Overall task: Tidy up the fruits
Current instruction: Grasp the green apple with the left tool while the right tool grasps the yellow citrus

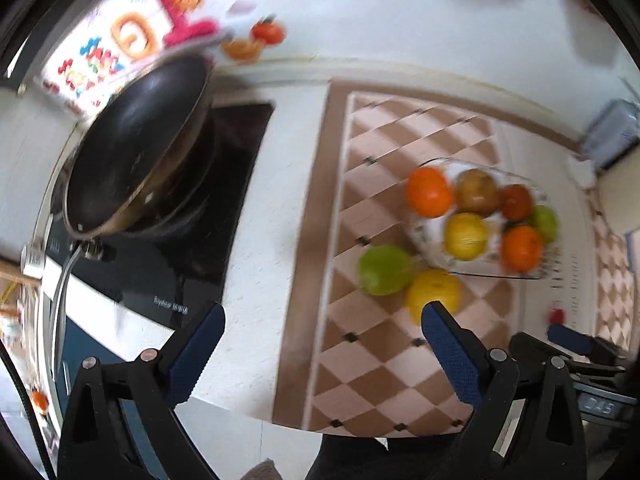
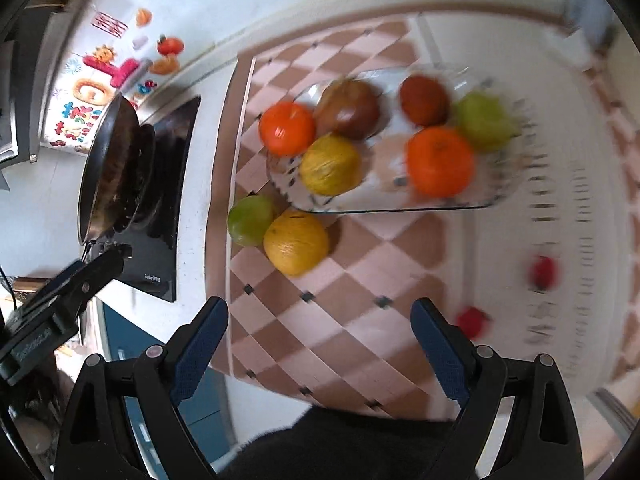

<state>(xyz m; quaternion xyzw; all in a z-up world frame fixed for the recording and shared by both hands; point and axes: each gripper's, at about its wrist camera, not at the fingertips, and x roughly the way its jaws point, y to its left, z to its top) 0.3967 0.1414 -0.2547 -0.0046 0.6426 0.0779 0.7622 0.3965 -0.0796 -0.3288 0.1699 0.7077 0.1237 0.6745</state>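
Observation:
A glass plate (image 2: 400, 200) on the checkered mat holds several fruits: two oranges (image 2: 439, 161), a yellow one (image 2: 331, 165), two brownish-red ones and a green one. It also shows in the left wrist view (image 1: 500, 272). A green fruit (image 2: 250, 219) and a yellow fruit (image 2: 296, 242) lie on the mat beside the plate; they also show in the left wrist view as the green fruit (image 1: 384, 269) and the yellow fruit (image 1: 434, 294). My left gripper (image 1: 322, 356) is open and empty above the counter. My right gripper (image 2: 320, 348) is open and empty above the mat.
A black pan (image 1: 136, 152) sits on a black cooktop (image 1: 192, 248) at the left. Two small red objects (image 2: 542, 272) lie on the white cloth at the right. Colourful stickers (image 1: 132, 36) cover the back wall. The counter's front edge is close below the grippers.

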